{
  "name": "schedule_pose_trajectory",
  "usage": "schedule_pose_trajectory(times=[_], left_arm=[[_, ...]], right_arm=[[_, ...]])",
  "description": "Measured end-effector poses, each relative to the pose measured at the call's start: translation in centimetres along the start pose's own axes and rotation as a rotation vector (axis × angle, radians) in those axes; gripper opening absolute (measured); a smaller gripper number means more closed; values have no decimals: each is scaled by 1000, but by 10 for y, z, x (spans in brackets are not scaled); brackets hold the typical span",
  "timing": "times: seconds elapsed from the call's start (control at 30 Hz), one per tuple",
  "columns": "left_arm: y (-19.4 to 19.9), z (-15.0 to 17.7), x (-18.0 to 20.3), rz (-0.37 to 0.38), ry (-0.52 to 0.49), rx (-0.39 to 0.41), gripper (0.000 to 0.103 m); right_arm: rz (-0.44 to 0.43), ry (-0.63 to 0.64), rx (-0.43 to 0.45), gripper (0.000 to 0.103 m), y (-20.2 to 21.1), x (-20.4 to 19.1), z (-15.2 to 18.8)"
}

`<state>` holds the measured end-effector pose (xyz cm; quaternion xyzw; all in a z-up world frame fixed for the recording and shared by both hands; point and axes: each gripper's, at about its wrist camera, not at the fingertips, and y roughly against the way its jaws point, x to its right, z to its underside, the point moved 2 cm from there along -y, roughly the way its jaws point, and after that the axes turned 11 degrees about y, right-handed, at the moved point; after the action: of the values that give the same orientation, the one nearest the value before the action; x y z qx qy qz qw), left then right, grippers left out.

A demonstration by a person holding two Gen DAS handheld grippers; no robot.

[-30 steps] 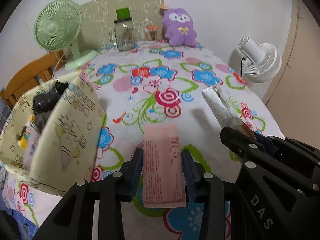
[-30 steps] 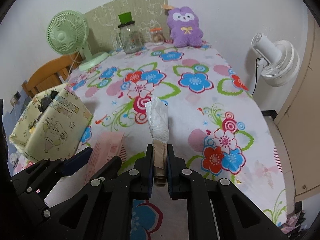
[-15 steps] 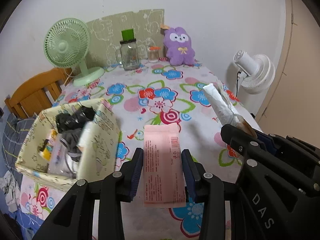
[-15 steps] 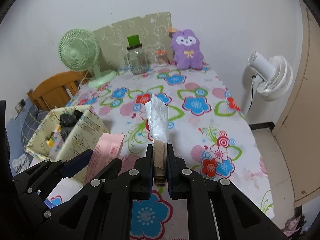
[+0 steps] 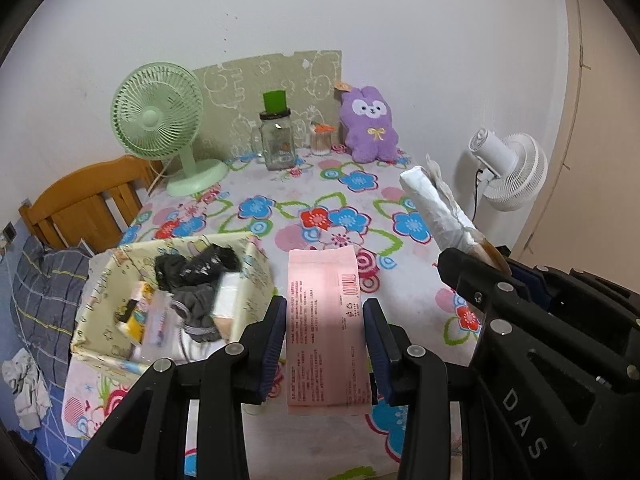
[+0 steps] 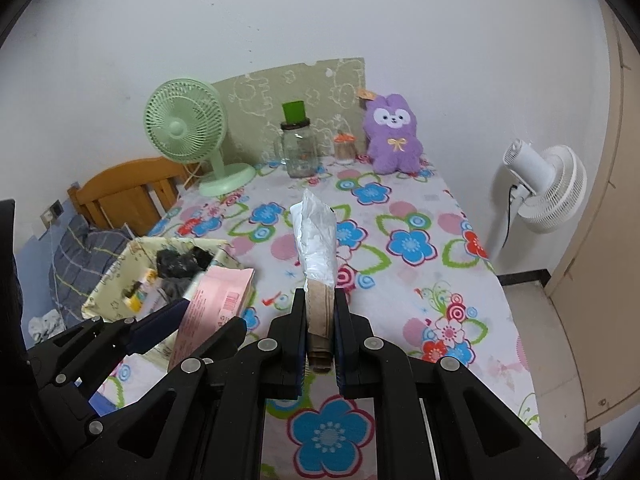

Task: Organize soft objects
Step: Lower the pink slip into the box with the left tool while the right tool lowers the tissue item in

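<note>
Hovering beside box rim (image 5: 256,252), left tool (image 5: 324,344) clamping pink packet (image 5: 326,320)

A lived-in room of a home, likely a bedroom. A desk (image 5: 404,292) wears a bright flower-print cloth, with a purple plush rabbit (image 5: 371,125), a glass jar (image 5: 277,145) and a green desk fan (image 5: 160,120) along the plain white wall. A wooden chair (image 5: 84,204) stands beside it, a white standing fan (image 5: 510,172) on the other side, and checked bedding (image 5: 44,292) lies at the left.
</note>
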<state>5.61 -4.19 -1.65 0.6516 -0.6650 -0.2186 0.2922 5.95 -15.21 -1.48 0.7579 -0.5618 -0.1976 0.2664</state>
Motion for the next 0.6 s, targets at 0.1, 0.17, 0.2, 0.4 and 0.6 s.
schedule_pose_trajectory(times=[0.1,0.17,0.2,0.4,0.6], left_arm=[[4,-5,-9,-1,9,15,40],[6,-7,-13,-3,15,21,39],[6,-8,-16,-3,17,24,40],[3,-14,-36,-29,14,34,40],[-2,-18,-60,-50,22,41,40]], right_arm=[[-6,12,10,14,0,-8,-7],[-10,23,15,14,0,-14,-11],[-13,28,17,14,0,-17,-13],[-22,73,24,14,-5,-38,-23],[-58,96,13,14,-19,-60,-30]])
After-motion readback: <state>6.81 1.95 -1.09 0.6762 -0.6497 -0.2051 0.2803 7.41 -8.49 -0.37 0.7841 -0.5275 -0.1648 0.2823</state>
